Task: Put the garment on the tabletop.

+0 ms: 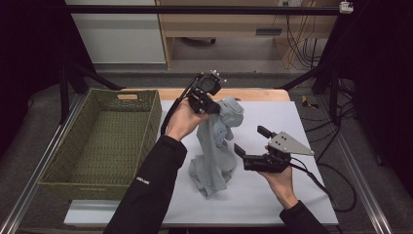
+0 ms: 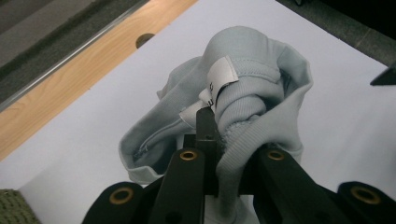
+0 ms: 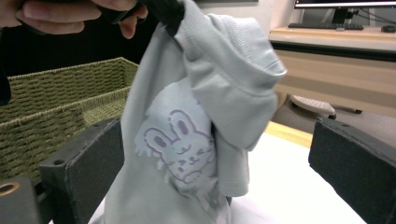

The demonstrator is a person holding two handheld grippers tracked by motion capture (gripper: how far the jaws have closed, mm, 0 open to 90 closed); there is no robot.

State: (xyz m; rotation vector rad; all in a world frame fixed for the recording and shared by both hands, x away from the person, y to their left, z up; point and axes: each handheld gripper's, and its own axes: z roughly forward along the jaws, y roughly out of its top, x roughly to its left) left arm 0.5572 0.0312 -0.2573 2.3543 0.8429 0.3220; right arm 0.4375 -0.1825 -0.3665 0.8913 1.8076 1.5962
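Garment: a pale grey hooded top, held up by its upper edge over the white table sheet, its lower part bunched on the sheet just right of the basket.
Print: a purple-outlined rabbit on the cloth — plain in the right gripper view, a faint mark in the high view.
Label: a white sewn tag at the neck seam, seen in the left gripper view; its dark lettering is too small and folded to read.
Left gripper: jaws clenched on the ribbed edge of the top, cloth pinched between them in its own view.
Right gripper: jaws spread wide, low over the sheet, just right of the hanging cloth; in its own view the top hangs between the two black pads without touching either that I can tell.
Basket: olive woven, at the table's left.
Sleeve: small white writing on the person's dark left sleeve — unreadable.
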